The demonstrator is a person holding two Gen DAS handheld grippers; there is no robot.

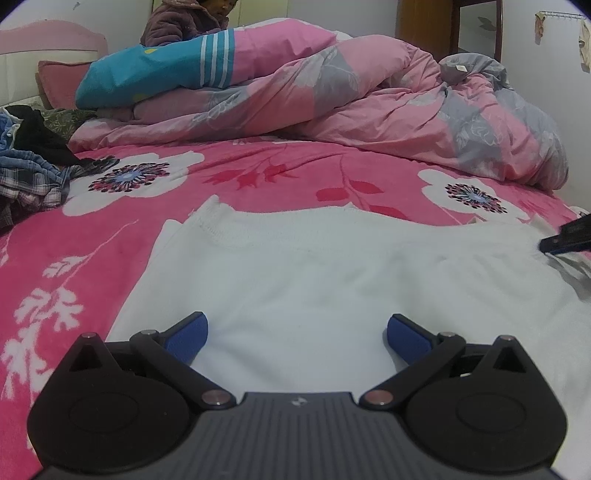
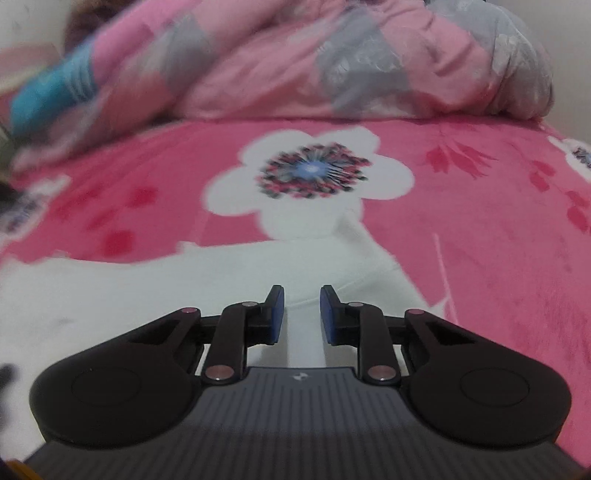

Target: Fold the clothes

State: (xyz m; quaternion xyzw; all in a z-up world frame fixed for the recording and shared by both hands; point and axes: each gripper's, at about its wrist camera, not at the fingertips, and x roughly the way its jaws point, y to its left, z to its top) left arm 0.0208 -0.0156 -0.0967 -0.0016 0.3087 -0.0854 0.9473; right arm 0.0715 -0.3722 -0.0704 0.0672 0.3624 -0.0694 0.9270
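Note:
A white sweater (image 1: 314, 280) lies flat on the pink flowered bedspread (image 1: 258, 177), its collar toward the far side. My left gripper (image 1: 297, 334) is wide open and empty, low over the sweater's near part. My right gripper (image 2: 302, 308) hovers over the sweater's right side (image 2: 184, 280), its blue pads a narrow gap apart with nothing between them. Its tip also shows at the right edge of the left wrist view (image 1: 565, 236), over the sweater's right shoulder. The right wrist view is motion-blurred.
A bunched pink and grey quilt (image 1: 369, 107) fills the far side of the bed, with a blue and pink pillow (image 1: 166, 70) on it. A pile of dark and plaid clothes (image 1: 29, 166) lies at the left. A person in a purple jacket (image 1: 184, 18) sits behind the pillow.

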